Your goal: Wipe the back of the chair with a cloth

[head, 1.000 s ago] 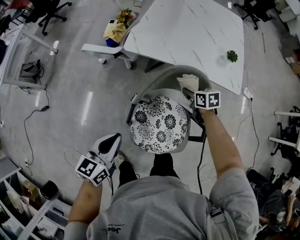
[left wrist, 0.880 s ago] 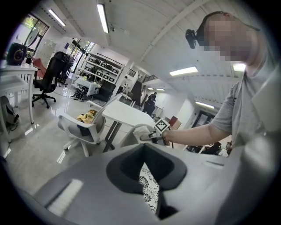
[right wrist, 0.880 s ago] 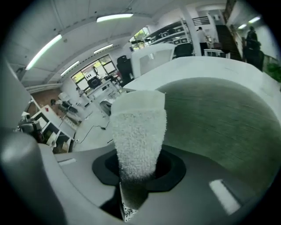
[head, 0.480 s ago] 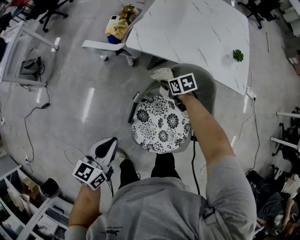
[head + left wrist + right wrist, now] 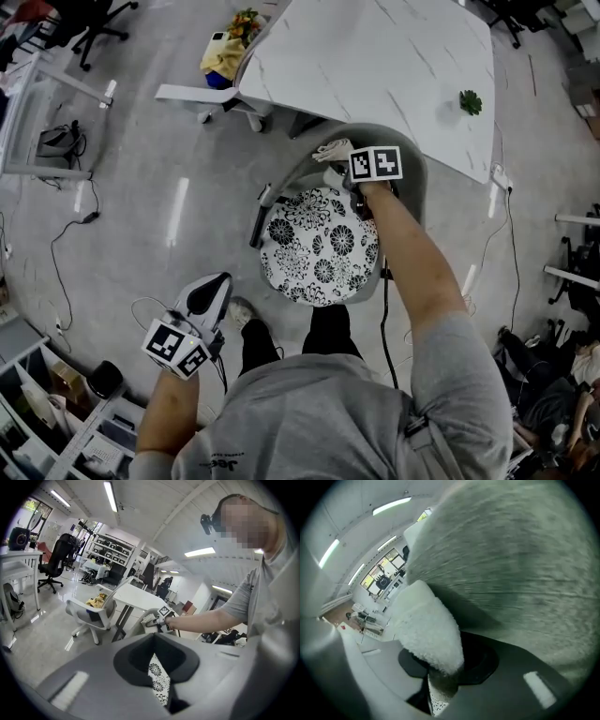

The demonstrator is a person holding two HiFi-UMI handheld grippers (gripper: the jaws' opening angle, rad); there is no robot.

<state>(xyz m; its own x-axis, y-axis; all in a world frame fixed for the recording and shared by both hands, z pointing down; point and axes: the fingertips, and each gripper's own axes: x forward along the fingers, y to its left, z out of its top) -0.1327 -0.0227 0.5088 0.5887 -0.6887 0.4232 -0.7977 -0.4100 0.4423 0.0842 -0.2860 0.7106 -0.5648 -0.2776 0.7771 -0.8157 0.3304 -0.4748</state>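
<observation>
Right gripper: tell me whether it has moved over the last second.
Yes. Against the patterned seat, the right gripper and its cloth slid left along the chair back, from the seat's right edge.

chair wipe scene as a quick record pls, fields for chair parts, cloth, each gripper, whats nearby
chair back: grey, curved
seat cushion: black-and-white floral
cloth: white, fluffy, up against the chair back near its top edge
right gripper: shut on the cloth, arm reaching over the seat cushion
left gripper: jaws together, nothing in them, held low and away from the chair
table: white marble top, just beyond the chair back
</observation>
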